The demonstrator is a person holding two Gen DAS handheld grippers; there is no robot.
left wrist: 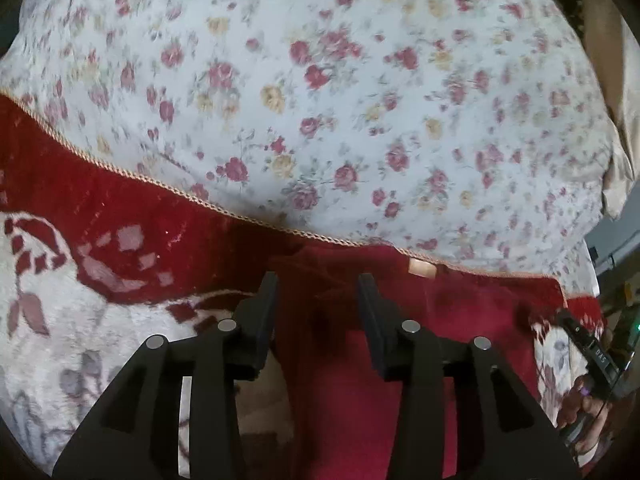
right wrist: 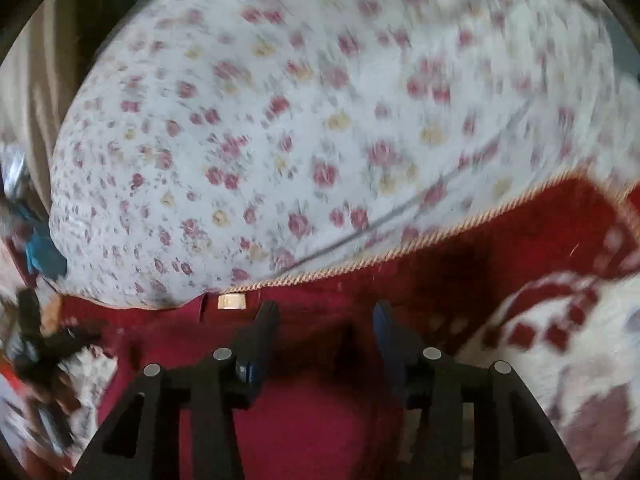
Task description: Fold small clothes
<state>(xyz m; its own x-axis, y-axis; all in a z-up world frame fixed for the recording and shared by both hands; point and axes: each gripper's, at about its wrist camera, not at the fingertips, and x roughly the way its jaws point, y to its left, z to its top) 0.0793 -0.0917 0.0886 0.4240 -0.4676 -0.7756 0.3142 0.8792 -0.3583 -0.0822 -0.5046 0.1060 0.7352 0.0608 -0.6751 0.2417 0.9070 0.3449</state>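
Both jaws stand partly open with nothing pinched. My left gripper (left wrist: 318, 284) hangs over the red garment (left wrist: 360, 380), which lies under both hands on the blanket (left wrist: 52, 340). My right gripper (right wrist: 326, 312) hangs over the same cloth, whose tan label (right wrist: 231, 301) sits at eleven o'clock. Beyond, at twelve, lies the floral sheet (left wrist: 320, 80). My worry: red on red, so closing low could catch the blanket's pile, or only one layer, and skew the fold.
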